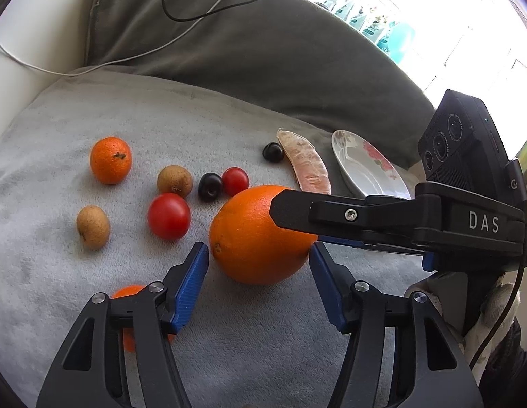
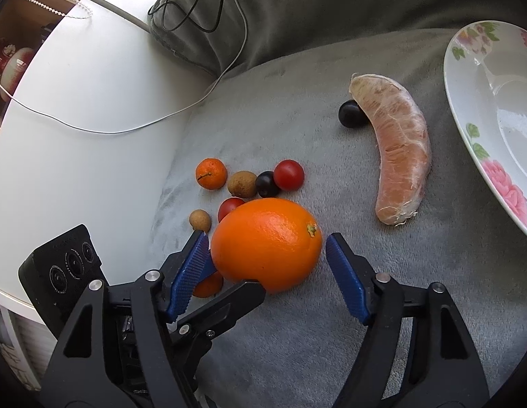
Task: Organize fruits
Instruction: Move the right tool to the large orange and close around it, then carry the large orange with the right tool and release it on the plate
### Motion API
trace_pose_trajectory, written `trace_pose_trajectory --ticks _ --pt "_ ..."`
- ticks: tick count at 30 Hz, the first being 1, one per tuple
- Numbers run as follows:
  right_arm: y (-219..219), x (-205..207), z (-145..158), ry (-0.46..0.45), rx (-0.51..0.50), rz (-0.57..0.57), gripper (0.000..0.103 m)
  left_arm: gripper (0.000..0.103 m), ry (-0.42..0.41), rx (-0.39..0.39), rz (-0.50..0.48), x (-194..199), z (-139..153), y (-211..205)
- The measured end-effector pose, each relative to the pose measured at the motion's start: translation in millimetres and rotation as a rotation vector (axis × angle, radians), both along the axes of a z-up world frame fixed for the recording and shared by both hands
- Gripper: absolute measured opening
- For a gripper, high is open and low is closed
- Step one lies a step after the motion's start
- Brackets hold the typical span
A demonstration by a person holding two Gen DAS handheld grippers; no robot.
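Both grippers are converging on the large orange [image 1: 260,234], which is sitting on the light grey blanket [image 1: 93,289] near the front of the fruit scatter. The left gripper [image 1: 259,285] is standing spread, its blue pads just short of the orange on either side, not touching as far as I can tell. The right gripper [image 2: 267,272] is also straddling the orange: its left pad [image 2: 190,272] is touching or almost touching the peel, its right pad [image 2: 345,275] standing a sliver off, so no squeeze showing. One black finger of the right gripper is lying across the orange's upper right side in the left wrist view. A small mandarin [image 1: 127,294] is lying half hidden under the left gripper's left finger. Just behind the orange, two red tomatoes [image 1: 168,216], a dark plum [image 1: 210,187] and two brown longans [image 1: 93,227] are clustering, with another mandarin [image 1: 111,159] beyond them. Farther back, a peeled pomelo segment [image 2: 397,151] is lying with a second dark plum [image 2: 350,113] touching its far end. The flowered plate [image 2: 474,136] is sitting beyond that, near the dark grey cushion [image 1: 246,51]; cables [image 1: 181,6] are trailing over it.
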State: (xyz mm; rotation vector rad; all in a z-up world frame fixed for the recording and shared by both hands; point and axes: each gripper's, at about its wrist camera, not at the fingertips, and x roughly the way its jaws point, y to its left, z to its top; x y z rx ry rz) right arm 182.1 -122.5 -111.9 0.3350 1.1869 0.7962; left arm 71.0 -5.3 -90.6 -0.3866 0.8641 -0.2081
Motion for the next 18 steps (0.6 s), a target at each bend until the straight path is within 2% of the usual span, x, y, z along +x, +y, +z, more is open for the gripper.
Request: trace_pose_trajectory --ticks 18 --pt "1.3 -6.1 3.3 -0.044 -0.036 0.0 0.07 0.059 -0.011 0.012 0.004 -4.5 2.0 -3.5"
